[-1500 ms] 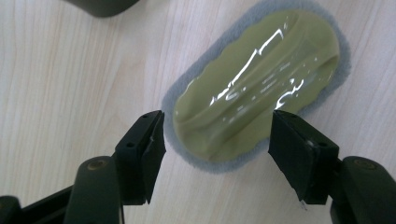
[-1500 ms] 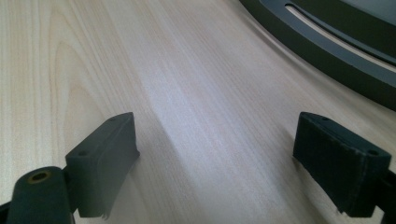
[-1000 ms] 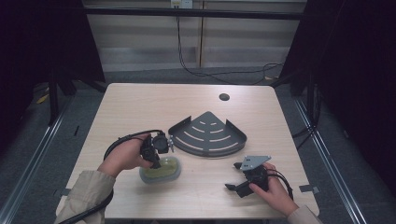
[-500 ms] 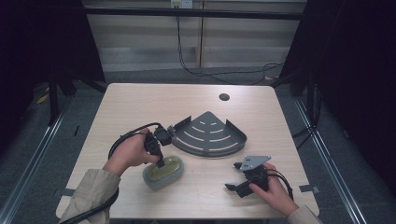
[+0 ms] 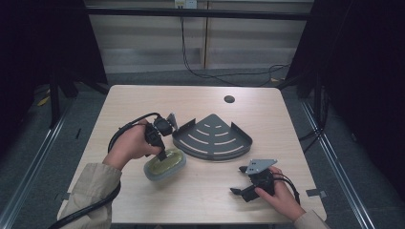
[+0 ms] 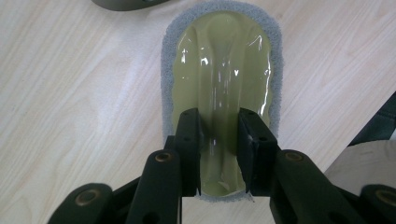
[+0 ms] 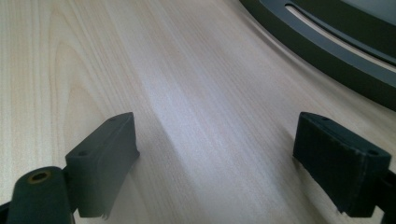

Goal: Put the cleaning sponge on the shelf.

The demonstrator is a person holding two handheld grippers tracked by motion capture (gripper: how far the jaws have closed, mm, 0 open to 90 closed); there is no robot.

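sponge left-front on table | rack just right-behind it | hole far

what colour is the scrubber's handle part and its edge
The scrubber is glossy yellow-green with a grey pad rim, clearest in the left gripper view.

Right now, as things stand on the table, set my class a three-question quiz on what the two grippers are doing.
1. True or false: the right gripper is shut on the dark corner shelf.
2. What does the left gripper grip? A) a cable B) the clear ridged handle of the scrubbing pad C) the shelf's wall
3. Fill in: the table has a small round ____ near its far edge.

Key: 1 false, its jaws stand wide apart over bare wood; 2 B; 3 hole.
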